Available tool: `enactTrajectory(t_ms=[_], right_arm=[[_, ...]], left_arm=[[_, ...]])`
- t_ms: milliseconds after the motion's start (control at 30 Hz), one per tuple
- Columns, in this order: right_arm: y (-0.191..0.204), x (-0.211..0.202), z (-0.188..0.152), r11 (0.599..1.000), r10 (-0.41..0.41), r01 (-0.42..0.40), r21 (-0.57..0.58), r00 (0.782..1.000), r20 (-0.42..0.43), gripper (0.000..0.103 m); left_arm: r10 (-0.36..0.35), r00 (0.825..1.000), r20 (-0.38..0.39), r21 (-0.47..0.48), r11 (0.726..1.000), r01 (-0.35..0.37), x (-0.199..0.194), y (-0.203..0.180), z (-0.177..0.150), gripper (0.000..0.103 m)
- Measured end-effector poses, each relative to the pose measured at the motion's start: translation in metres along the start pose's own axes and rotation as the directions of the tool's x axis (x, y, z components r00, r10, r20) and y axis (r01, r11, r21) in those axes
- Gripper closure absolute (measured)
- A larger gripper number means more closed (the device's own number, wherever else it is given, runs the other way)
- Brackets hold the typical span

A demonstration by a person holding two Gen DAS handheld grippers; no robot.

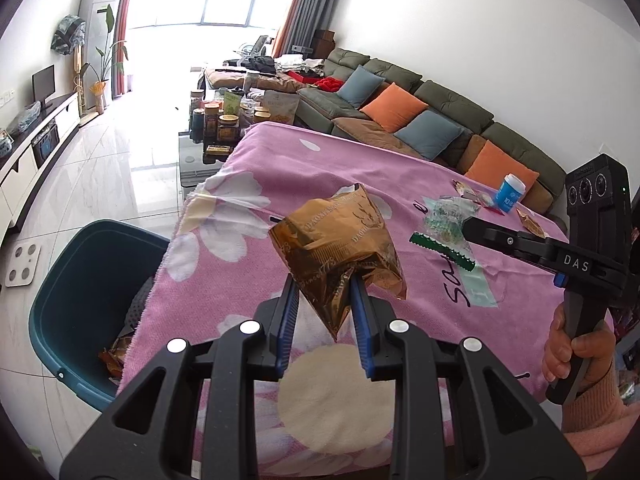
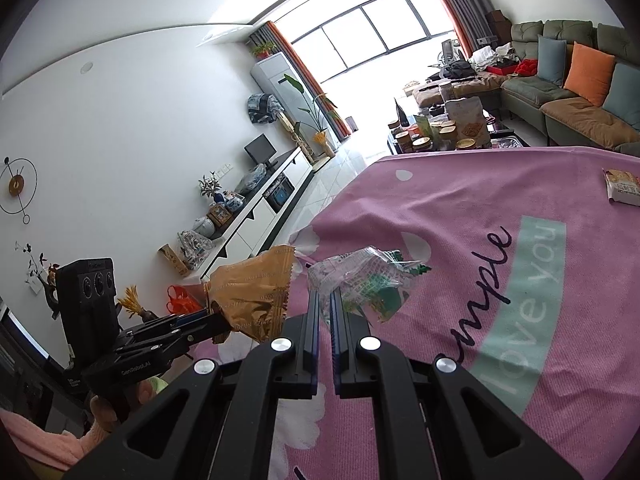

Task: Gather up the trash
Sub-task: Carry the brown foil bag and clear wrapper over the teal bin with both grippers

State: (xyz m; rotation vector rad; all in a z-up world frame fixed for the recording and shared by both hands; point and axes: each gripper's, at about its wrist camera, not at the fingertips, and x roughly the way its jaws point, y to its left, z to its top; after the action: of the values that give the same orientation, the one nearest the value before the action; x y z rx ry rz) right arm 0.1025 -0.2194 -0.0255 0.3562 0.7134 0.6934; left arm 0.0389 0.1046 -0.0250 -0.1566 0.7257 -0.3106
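Currently the left claw (image 1: 324, 280) is clenched on a gold-brown foil wrapper (image 1: 340, 248), gripping its lower narrow end between the blue pads. The wrapper's long axis runs forward from the claw, slightly tilted, with its wide crimped end pointing away from the fingertips and its pinched corner hanging back between the fingers. It is held clear above the table (image 1: 280, 160), which carries a pink flowered cloth. Below and to the left of this claw stands a teal bin (image 1: 80, 280) on the floor, with other wrappers inside.

The right claw (image 2: 325, 300) is fully clenched on a clear crumpled wrapper with green print (image 2: 360, 280). That wrapper bunches out ahead of the fingertips and to their right, its green serrated edge pointing right; no clear long axis can be told. Farther ahead of the right claw, at the table's far right, lies a pale snack packet (image 2: 622, 186). Beyond the right claw in the left view, a blue-and-white bottle (image 1: 510, 192) stands near more scraps
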Motion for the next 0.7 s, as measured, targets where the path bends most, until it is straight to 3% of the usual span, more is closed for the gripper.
enactTrajectory(t_ms=[700], right_arm=[[0.038,0.036,0.004,0.994,0.080,-0.084,-0.063,0.995,-0.068,0.099]], left_arm=[[0.112,0.993,0.043,-0.072,0.992,-0.108,-0.032,0.046,-0.003,0.077]])
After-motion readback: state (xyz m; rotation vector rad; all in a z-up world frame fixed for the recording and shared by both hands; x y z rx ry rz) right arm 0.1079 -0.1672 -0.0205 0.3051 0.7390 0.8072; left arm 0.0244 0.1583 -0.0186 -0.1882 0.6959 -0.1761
